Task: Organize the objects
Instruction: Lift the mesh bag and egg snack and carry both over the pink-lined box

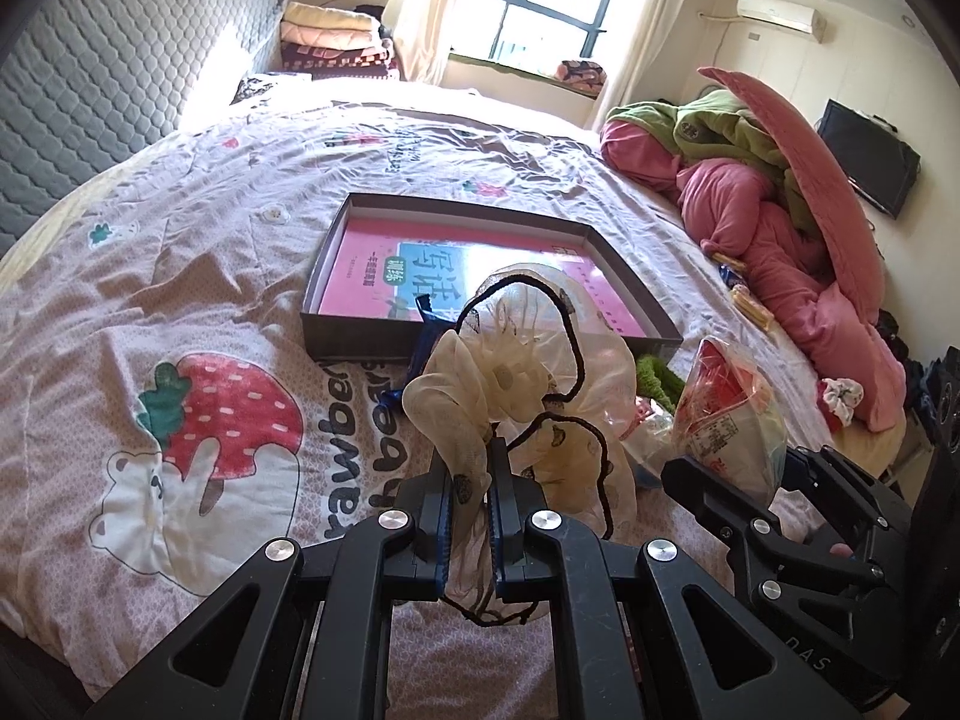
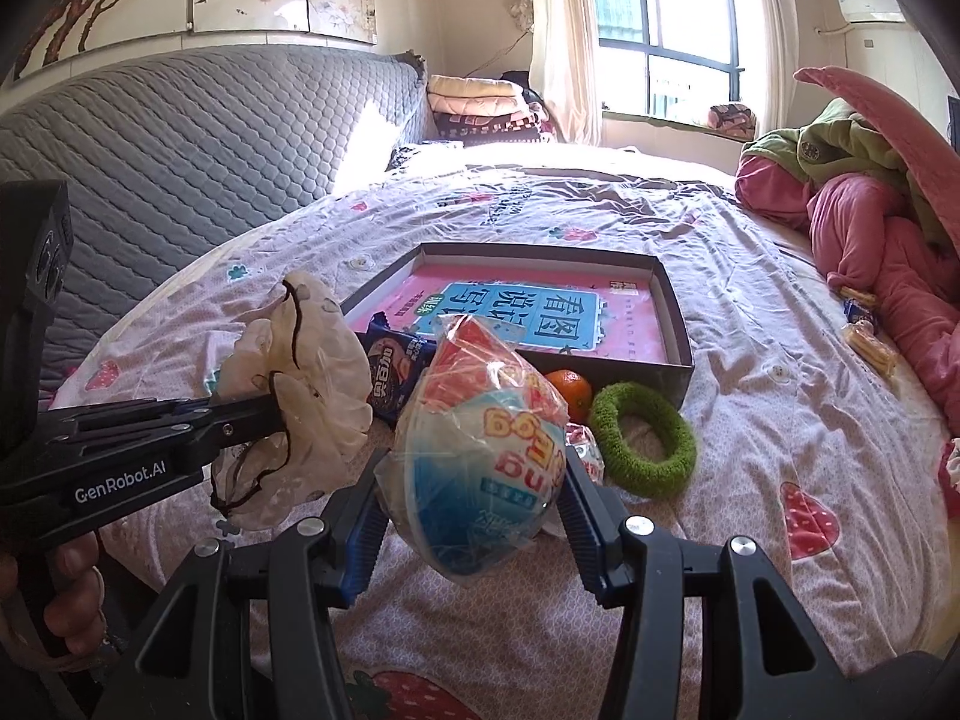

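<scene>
The main risk lay with the left claw [image 1: 471, 480]. It was clamped shut on only a thin pinch of a cream gauzy hair tie [image 1: 522, 384] trimmed with dark cord, and most of that floppy fabric hung free ahead of and below the jaws. Such slippery material would probably slide out if the hand swung quickly, and a loose fold or the cord could catch on the near wall of the box [image 1: 360, 336] on the way over it. The right claw [image 2: 474, 516] held a plastic-wrapped bowl [image 2: 480, 450] between its pads, jaws partly apart around its width. The crinkly wrap and the rounded sides gave the pads little to bite on, so the bowl could twist or drop if the grip loosened or the claw tipped further. The two claws were also close together, side by side, and a careless move might knock one load against the other.

Both claws pointed forward and slanting down toward the bed [image 1: 180, 240], above the clutter in front of the box. A hand [image 2: 66, 600] gripped the handle of the left tool at the lower left of the right wrist view. The box lay open on the bedspread with a pink book [image 2: 540, 306] flat inside it. A blue snack packet [image 2: 396, 366] leaned against its near wall, and an orange [image 2: 570, 390] and a green fuzzy ring [image 2: 645, 444] lay just in front.
</scene>
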Demonstrator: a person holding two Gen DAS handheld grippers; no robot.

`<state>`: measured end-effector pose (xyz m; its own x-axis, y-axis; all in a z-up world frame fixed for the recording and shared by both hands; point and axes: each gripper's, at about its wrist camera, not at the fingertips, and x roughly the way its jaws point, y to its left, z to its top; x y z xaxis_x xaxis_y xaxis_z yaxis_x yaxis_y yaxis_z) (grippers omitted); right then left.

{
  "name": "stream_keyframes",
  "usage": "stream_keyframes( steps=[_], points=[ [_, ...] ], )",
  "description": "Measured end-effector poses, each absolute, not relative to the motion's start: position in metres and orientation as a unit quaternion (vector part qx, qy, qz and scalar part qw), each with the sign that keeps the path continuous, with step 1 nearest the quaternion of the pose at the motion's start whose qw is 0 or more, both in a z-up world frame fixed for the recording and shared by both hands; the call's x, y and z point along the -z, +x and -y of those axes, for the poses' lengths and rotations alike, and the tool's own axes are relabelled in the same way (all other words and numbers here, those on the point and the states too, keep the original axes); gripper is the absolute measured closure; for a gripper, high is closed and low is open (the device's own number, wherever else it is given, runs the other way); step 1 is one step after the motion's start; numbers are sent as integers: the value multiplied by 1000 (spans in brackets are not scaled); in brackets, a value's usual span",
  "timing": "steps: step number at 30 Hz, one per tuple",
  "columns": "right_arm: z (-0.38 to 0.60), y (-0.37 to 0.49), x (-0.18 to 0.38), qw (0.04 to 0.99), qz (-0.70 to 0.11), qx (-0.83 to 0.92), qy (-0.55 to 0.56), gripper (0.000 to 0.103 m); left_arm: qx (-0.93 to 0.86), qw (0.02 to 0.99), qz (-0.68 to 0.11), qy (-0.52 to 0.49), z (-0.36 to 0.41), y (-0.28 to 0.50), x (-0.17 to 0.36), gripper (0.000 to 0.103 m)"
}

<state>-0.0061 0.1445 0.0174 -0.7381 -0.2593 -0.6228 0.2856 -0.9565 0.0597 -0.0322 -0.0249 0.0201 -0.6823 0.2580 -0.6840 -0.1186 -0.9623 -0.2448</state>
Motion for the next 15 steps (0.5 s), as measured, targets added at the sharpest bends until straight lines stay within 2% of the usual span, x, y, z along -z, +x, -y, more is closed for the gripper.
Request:
stream_keyframes(
  steps=[15],
  points=[
    [-154,-16,-38,134,-23,942,306,50,-927,111,76,-350,12,-44,-63,94]
  ],
)
